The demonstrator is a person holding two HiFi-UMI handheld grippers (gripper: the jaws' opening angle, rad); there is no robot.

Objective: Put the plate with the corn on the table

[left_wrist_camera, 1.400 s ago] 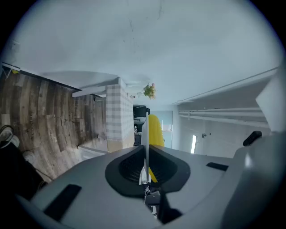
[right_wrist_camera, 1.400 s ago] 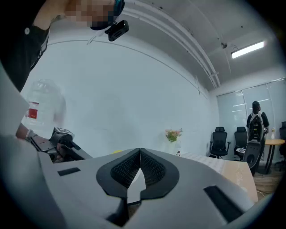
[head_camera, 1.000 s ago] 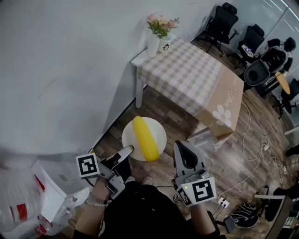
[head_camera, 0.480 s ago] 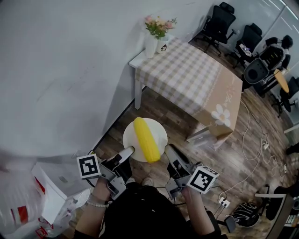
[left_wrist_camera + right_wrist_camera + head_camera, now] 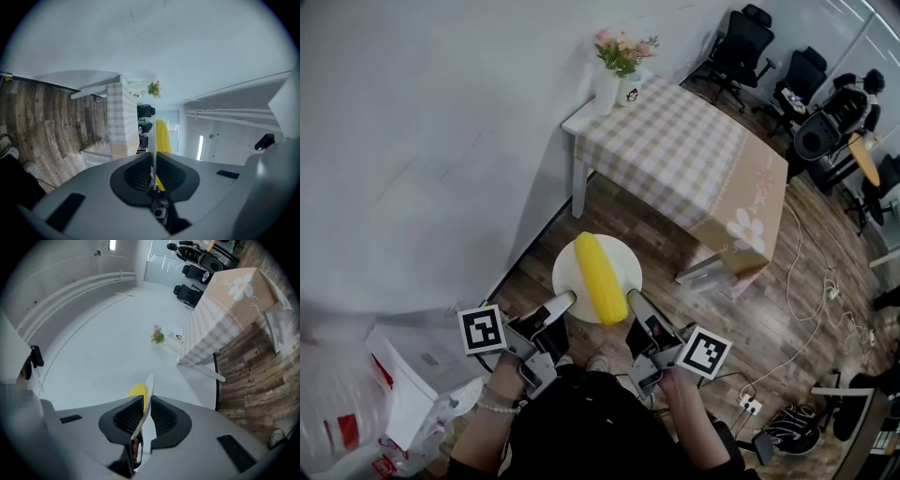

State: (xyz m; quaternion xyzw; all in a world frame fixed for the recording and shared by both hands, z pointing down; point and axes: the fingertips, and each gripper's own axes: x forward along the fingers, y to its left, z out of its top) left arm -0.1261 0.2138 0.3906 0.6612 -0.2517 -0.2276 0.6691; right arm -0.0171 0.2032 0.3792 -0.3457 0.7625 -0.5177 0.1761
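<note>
A white plate carrying a yellow corn cob hangs in the air above the wooden floor, short of the checked table. My left gripper is shut on the plate's near left rim. My right gripper is shut on the near right rim. In the left gripper view the plate shows edge-on between the pads, with the corn behind it. The right gripper view shows the plate rim pinched between the pads, with the corn to its left.
A vase of flowers and a small cup stand at the table's far corner by the wall. Office chairs sit beyond the table. Cables and a power strip lie on the floor at right. White bags and a box are at lower left.
My right gripper has swung left from beside the plate onto its right rim and closed there. The plate has shifted slightly right and forward. The left gripper keeps its hold.
</note>
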